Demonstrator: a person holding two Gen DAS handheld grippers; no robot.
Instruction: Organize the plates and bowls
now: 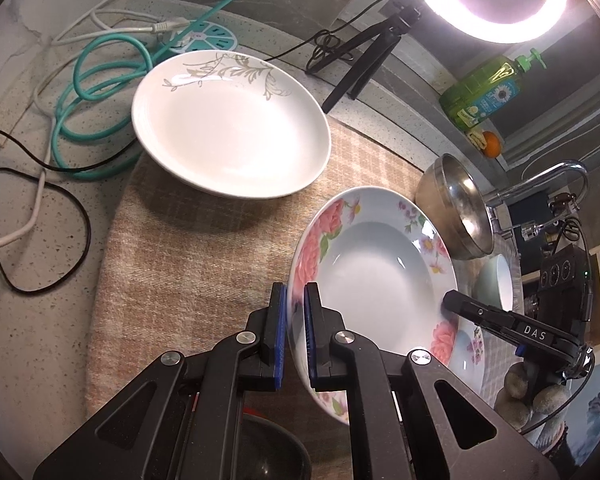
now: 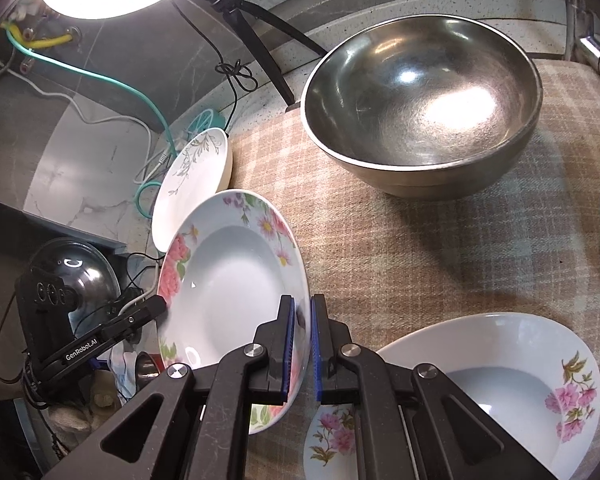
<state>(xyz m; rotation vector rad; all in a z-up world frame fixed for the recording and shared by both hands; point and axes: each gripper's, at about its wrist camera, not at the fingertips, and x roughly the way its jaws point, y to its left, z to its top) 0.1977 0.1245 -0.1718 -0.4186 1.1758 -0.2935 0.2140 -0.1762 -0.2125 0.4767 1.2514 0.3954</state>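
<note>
We grip the pink-flowered white soup plate (image 1: 374,268) by opposite rims, left gripper (image 1: 295,336) and right gripper (image 2: 302,344) both clamped, above the checked-cloth worktop (image 1: 188,264); nothing looks stacked yet.

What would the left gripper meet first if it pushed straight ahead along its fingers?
The left gripper already straddles the rim of the pink-flowered plate, so that rim would seat deeper first. Beyond lies the plaid cloth, then probably the leaf-patterned plate; depth is unclear.

Both wrist views look down, close, from opposite sides; shared: the rose plate (image 1: 374,264) (image 2: 232,280) and steel bowl (image 1: 456,208) (image 2: 420,100).
</note>
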